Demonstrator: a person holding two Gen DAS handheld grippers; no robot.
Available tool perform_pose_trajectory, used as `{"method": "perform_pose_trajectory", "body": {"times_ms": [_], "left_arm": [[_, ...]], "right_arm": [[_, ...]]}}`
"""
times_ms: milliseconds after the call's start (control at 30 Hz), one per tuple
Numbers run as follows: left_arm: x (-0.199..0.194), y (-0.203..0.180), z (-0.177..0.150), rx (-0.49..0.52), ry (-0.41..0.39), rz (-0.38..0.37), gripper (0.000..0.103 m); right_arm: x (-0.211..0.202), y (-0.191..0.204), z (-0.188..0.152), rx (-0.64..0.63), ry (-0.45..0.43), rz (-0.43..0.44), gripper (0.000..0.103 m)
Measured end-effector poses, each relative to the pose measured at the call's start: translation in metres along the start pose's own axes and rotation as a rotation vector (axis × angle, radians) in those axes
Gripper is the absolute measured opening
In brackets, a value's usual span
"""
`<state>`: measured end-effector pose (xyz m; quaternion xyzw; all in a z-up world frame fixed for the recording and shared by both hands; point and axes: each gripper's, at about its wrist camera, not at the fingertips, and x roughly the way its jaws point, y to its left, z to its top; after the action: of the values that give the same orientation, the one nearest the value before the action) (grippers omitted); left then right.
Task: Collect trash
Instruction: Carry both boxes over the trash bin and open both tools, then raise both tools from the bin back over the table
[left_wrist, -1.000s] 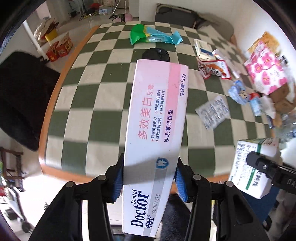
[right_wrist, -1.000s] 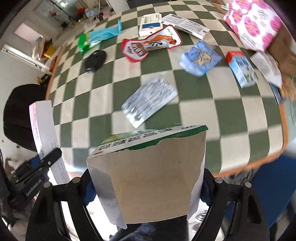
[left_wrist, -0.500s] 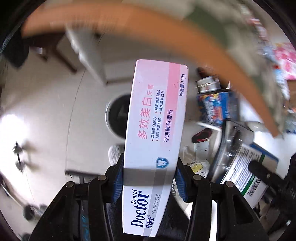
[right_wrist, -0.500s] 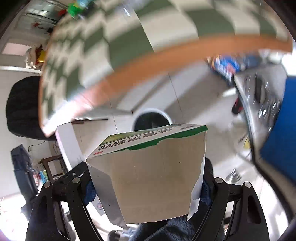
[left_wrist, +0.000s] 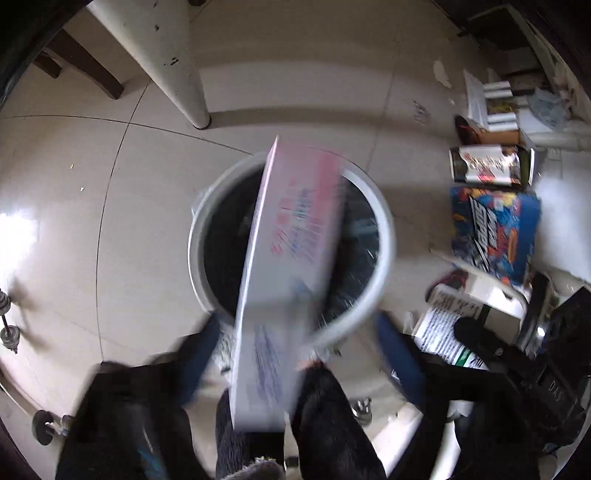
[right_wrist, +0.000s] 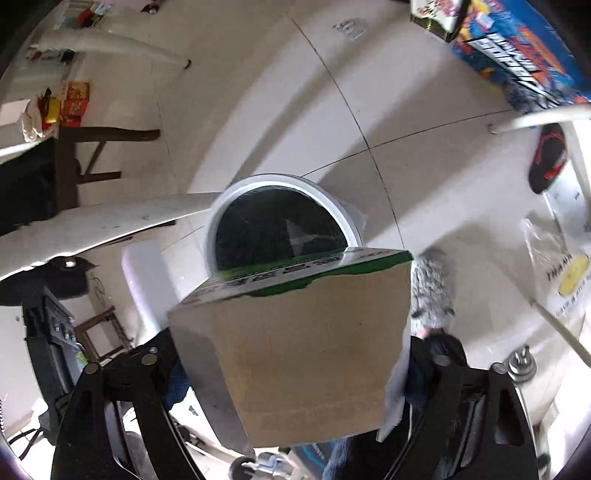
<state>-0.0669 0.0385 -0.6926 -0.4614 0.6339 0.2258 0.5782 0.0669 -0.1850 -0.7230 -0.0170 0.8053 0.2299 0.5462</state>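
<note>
A round white trash bin (left_wrist: 384, 229) with a dark liner stands on the tiled floor below both grippers. In the left wrist view the pink-and-white toothpaste box (left_wrist: 295, 236) is blurred and tilted over the bin's mouth. My left gripper (left_wrist: 299, 347) has its jaws opening, and both blue pads stand clear of the box. In the right wrist view the torn brown carton with a green top (right_wrist: 295, 350) sits between the pads of my right gripper (right_wrist: 291, 369). Its jaws are opening but still touch the carton's sides, just in front of the bin (right_wrist: 229, 199).
A white table leg (left_wrist: 177, 62) stands behind the bin. A colourful blue box (left_wrist: 495, 229) and other packages crowd the floor to the right. Dark chair legs (right_wrist: 92, 155) are at the left. A person's grey fuzzy slipper (right_wrist: 432, 288) is beside the bin.
Both grippers have dropped from above the checked table to just over the floor bin. The left jaws have spread and let go of the toothpaste box, which is tipping away. The carton stays gripped.
</note>
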Motion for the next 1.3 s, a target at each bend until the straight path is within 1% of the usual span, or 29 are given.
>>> {"method": "perform_pose_trajectory", "body": {"times_ms": [33, 67, 100, 133, 167, 300, 367, 400, 433, 533, 600, 700, 967, 1067, 1300], "left_arm": [[0.004, 0.003, 0.002, -0.002, -0.004, 0.007, 0.100], [0.006, 0.005, 0.002, 0.002, -0.010, 0.024, 0.100], [0.006, 0.011, 0.003, 0.008, -0.024, 0.045, 0.100], [0.004, 0.013, 0.002, 0.014, -0.041, 0.074, 0.100], [0.001, 0.017, -0.001, 0.019, -0.060, 0.105, 0.100], [-0.012, 0.023, -0.011, 0.029, -0.116, 0.204, 0.100], [-0.017, 0.026, -0.017, 0.033, -0.122, 0.257, 0.100], [-0.019, 0.027, -0.021, 0.032, -0.119, 0.273, 0.100], [-0.021, 0.029, -0.023, 0.032, -0.115, 0.273, 0.100], [-0.030, 0.026, -0.036, 0.030, -0.093, 0.291, 0.100], [-0.041, 0.022, -0.045, 0.037, -0.094, 0.308, 0.100], [-0.061, 0.011, -0.059, 0.049, -0.101, 0.312, 0.100], [-0.130, -0.012, -0.097, 0.066, -0.117, 0.291, 0.100], [-0.157, -0.020, -0.112, 0.090, -0.126, 0.292, 0.100], [-0.238, -0.034, -0.151, 0.147, -0.155, 0.286, 0.100]], "right_arm": [[0.010, 0.000, 0.005, -0.005, 0.013, 0.012, 0.095], [0.029, 0.000, 0.008, -0.016, 0.038, 0.017, 0.098], [0.037, 0.002, 0.009, -0.022, 0.047, 0.012, 0.101], [0.043, 0.001, 0.011, -0.026, 0.052, 0.010, 0.103], [0.049, 0.002, 0.011, -0.037, 0.052, -0.002, 0.103], [0.053, 0.016, 0.002, -0.148, 0.027, -0.113, 0.103], [0.048, 0.022, -0.002, -0.182, 0.020, -0.163, 0.103], [0.046, 0.025, -0.005, -0.202, 0.014, -0.199, 0.103], [0.044, 0.029, -0.009, -0.227, 0.010, -0.240, 0.103], [0.034, 0.037, -0.019, -0.292, -0.015, -0.325, 0.103], [0.022, 0.045, -0.024, -0.322, -0.033, -0.364, 0.103], [0.002, 0.051, -0.033, -0.342, -0.045, -0.382, 0.103], [-0.072, 0.081, -0.070, -0.386, -0.088, -0.380, 0.103], [-0.108, 0.096, -0.090, -0.406, -0.105, -0.375, 0.103], [-0.192, 0.130, -0.138, -0.437, -0.141, -0.353, 0.103]]}}
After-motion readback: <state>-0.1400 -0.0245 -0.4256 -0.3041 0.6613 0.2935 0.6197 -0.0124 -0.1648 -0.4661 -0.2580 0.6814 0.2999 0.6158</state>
